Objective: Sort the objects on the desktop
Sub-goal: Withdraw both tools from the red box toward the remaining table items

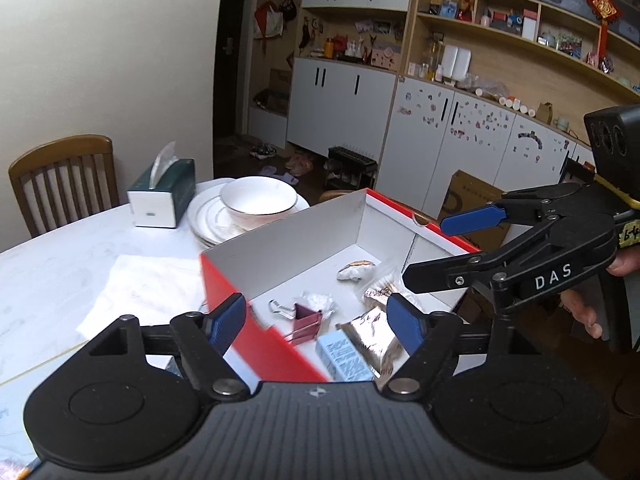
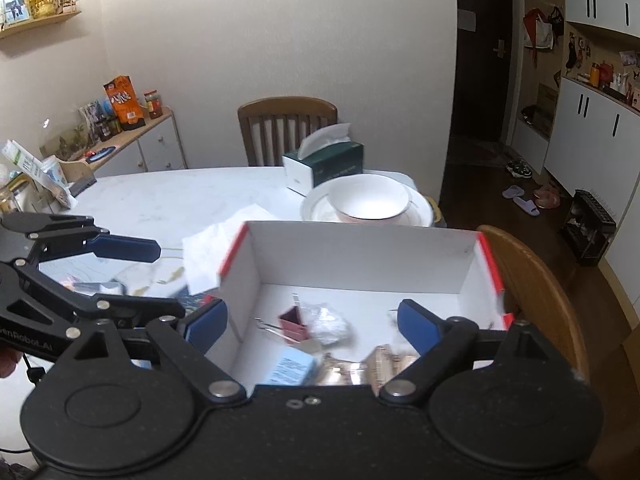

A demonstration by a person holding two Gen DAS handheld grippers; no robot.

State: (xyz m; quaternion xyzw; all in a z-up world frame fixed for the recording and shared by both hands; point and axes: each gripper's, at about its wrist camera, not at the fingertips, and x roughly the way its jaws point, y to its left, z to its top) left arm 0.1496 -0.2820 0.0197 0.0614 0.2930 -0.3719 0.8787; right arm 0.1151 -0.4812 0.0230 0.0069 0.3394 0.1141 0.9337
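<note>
White marble worktop (image 2: pixel 168 200) carries a red-edged box (image 1: pixel 280 248) at its near corner, already holding a binder clip (image 1: pixel 306 320), snack packets (image 1: pixel 372 332) and a blue carton (image 1: pixel 344 356). Both the left hand-held gripper (image 1: pixel 316 320) and right hand-held gripper (image 2: pixel 312 324) hover spread and empty over it. Papers (image 2: pixel 216 248) lie beside the box; a careless reach could knock the box off the edge.

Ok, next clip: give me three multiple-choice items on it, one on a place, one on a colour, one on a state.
1. Where is the maroon binder clip?
A. inside the box
B. on the plates
C. on the chair

2. What colour is the box's outside?
A. green
B. red
C. black

3. How do the jaws of the left gripper and right gripper stand?
A. both shut on items
B. one shut
C. both open, holding nothing

Answers:
1. A, it lies on the box floor among packets.
2. B, the outer walls and rim are red.
3. C, gaps show between both pairs of blue pads.
</note>
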